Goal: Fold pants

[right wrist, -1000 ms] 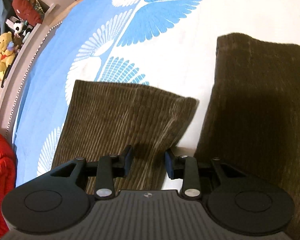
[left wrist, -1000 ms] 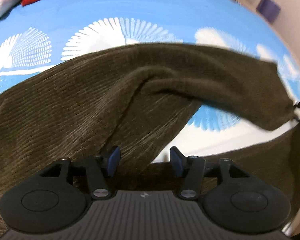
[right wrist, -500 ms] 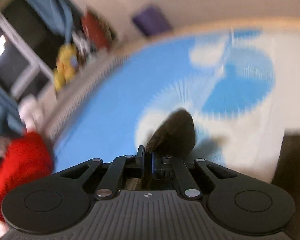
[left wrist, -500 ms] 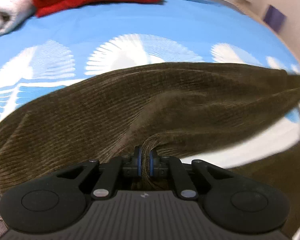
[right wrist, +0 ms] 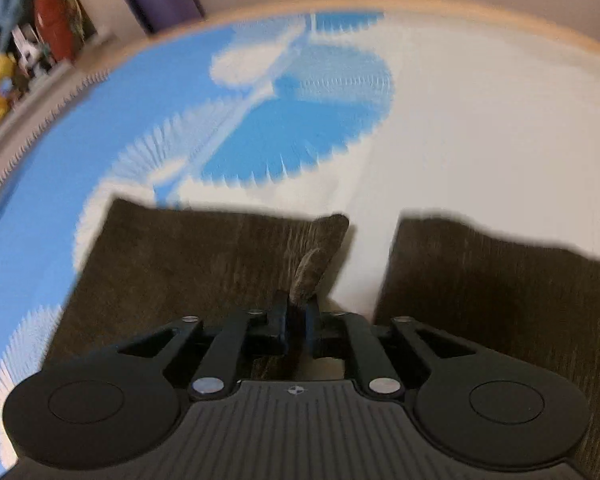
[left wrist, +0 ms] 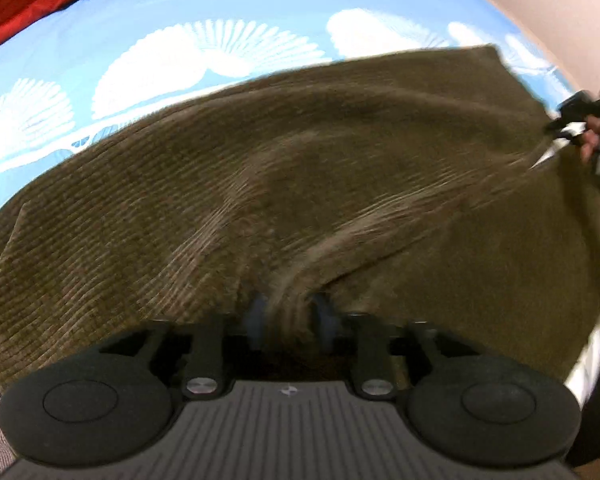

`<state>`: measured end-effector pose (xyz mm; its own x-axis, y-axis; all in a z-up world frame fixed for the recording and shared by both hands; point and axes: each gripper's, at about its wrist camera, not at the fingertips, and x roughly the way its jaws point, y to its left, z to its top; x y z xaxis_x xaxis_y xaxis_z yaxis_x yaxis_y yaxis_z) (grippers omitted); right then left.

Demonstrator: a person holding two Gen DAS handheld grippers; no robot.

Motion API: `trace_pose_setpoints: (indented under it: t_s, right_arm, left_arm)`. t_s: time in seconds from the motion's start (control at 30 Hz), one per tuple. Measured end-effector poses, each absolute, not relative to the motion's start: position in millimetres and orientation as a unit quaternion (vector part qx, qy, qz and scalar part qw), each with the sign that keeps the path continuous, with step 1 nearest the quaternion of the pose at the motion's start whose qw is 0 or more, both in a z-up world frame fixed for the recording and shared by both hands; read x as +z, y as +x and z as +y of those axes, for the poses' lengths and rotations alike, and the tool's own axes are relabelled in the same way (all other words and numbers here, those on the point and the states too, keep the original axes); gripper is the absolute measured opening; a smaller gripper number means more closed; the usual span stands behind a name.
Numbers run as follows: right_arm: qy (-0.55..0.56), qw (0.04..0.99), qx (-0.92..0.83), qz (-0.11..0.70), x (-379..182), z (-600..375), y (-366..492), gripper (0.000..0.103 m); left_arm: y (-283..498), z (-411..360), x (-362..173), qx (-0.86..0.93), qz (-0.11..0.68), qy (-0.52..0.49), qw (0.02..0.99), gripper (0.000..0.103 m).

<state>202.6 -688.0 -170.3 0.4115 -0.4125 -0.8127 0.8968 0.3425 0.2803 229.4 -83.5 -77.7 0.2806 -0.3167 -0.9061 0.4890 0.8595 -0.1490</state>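
Corduroy pants (left wrist: 300,184), dark olive-brown and ribbed, lie spread on the bed's blue-and-white fan-patterned sheet (left wrist: 188,52), one leg apparently drawn over the other to start the fold. Left tongs (left wrist: 288,318) are opening, a bunched ridge of cloth between the pads. Right tongs (right wrist: 296,320) are opening too, near-closed around a leg's hem edge. No containers show.

Olive-brown corduroy pants (left wrist: 300,184) on a blue bedsheet (left wrist: 220,4) (white fan print).
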Motion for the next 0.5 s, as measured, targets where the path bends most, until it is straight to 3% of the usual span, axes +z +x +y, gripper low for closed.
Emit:
trace_pose_setpoints:
  t_s: [0.03,0.1,0.17,0.33,0.43,0.5]
  right_arm:
    - [0.36,0.758,-0.429,0.333,-170.0,-683.9,204.1,0.016]
    - [0.327,0.776,-0.42,0.338,-155.5,-671.9,208.1,0.029]
    - [0.318,0.793,-0.41,0.319,-138.3,-661.3,205.3,0.034]
    - [0.262,0.849,-0.352,0.294,-86.5,-612.3,196.3,0.038]
    - [0.23,0.886,-0.289,0.282,-53.2,-573.9,185.4,0.041]
    - [0.214,0.904,-0.237,0.283,-33.4,-546.3,176.5,0.042]
  left_arm:
    - [229.8,-77.3,-69.4,-0.256,0.536,0.064,0.802,0.046]
    - [233.3,-55.6,-51.0,-0.25,0.52,0.02,0.816,0.046]
    - [235.3,-34.1,-36.2,-0.234,0.504,-0.012,0.832,0.046]
    - [232.1,18.8,-24.0,-0.16,0.498,-0.034,0.852,0.043]
    - [226.5,48.0,-41.2,-0.096,0.525,-0.02,0.846,0.03]
    - [221.5,59.7,-54.2,-0.078,0.538,-0.022,0.839,0.028]
